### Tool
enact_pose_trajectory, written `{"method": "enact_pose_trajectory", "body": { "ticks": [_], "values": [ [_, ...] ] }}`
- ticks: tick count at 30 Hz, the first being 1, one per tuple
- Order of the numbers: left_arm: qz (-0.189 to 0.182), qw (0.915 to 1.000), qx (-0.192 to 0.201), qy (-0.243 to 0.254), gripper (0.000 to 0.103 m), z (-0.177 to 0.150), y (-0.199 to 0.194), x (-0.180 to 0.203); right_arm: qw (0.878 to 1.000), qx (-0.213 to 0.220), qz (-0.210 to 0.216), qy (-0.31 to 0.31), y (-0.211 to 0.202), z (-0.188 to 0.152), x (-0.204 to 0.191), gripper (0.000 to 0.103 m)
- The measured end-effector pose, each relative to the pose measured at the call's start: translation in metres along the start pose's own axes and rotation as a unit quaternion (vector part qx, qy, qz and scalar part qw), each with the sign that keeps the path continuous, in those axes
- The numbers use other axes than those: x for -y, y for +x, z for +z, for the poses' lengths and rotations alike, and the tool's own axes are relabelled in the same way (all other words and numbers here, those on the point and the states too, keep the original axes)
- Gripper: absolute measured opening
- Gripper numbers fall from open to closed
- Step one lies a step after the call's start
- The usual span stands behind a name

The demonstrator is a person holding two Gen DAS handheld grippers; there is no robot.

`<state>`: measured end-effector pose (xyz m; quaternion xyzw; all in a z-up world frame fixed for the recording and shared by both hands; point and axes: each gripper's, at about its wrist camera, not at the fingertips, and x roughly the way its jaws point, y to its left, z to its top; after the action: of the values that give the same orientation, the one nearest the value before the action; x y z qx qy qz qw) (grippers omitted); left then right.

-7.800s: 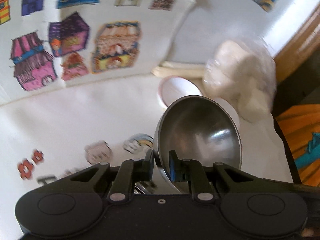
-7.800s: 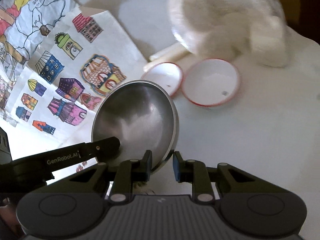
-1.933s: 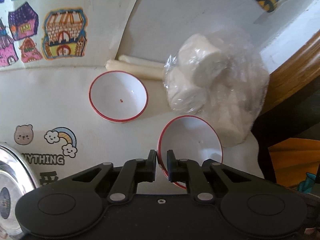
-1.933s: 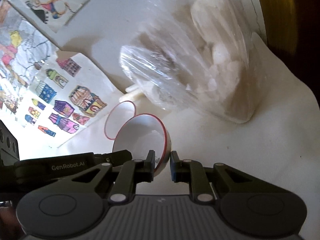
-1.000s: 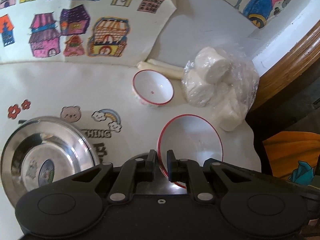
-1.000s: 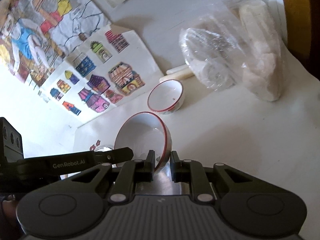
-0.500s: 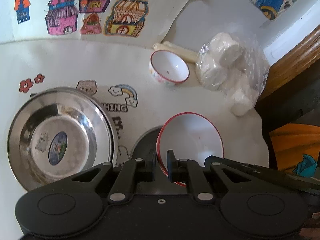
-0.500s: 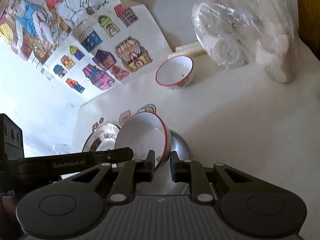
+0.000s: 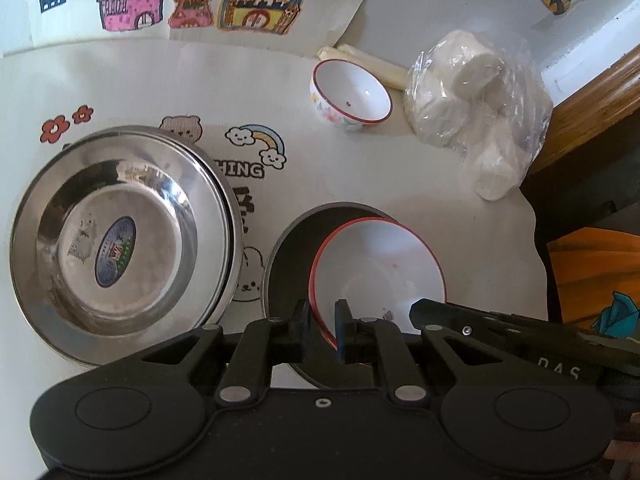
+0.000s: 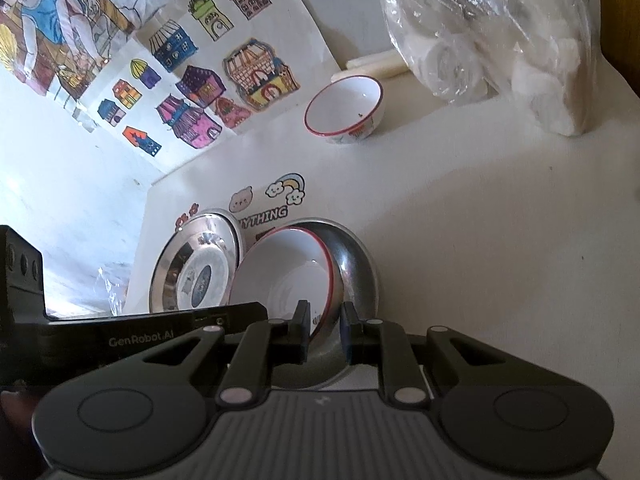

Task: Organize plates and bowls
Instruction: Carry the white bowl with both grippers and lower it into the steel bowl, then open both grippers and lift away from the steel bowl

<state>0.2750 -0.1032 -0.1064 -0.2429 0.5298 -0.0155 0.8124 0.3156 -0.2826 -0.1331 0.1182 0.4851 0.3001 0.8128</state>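
Observation:
A white bowl with a red rim (image 9: 380,264) (image 10: 280,276) sits tilted inside a steel bowl (image 9: 288,248) (image 10: 356,264) on the white table. My left gripper (image 9: 322,328) is shut on its near rim. My right gripper (image 10: 325,330) is shut on the same bowl's rim from the other side, and its dark finger reaches in from the right in the left wrist view. A steel plate (image 9: 120,240) (image 10: 196,268) lies just left of the steel bowl. A smaller red-rimmed white bowl (image 9: 352,96) (image 10: 344,108) stands alone farther back.
A clear bag of white rolls (image 9: 476,112) (image 10: 492,40) lies at the back right, with pale sticks (image 9: 372,64) beside the small bowl. Sheets with coloured house drawings (image 9: 256,8) cover the back. The table edge (image 9: 536,240) drops off at the right.
Both grippers have carried the red-rimmed bowl away from the bag and lowered it into the steel bowl. The steel plate and steel bowl have come into view.

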Motion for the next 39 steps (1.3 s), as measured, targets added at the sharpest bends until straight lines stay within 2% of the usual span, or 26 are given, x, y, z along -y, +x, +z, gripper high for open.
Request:
{"method": "enact_pose_trajectory", "body": {
  "ticks": [19,35,39],
  "values": [
    [0.014,0.9996,-0.022,-0.013,0.016,0.005,0.012,-0.002,1.0,-0.024,-0.014,-0.01,0.017,0.008,-0.002,0.017],
    [0.021,0.9994,-0.024,-0.015,0.019,0.005,0.015,0.0,1.0,-0.024,-0.016,-0.012,0.02,0.007,-0.002,0.018],
    [0.021,0.9994,-0.024,-0.014,0.022,0.005,0.013,0.002,1.0,-0.022,-0.013,-0.011,0.019,0.006,-0.002,0.019]
  ]
}}
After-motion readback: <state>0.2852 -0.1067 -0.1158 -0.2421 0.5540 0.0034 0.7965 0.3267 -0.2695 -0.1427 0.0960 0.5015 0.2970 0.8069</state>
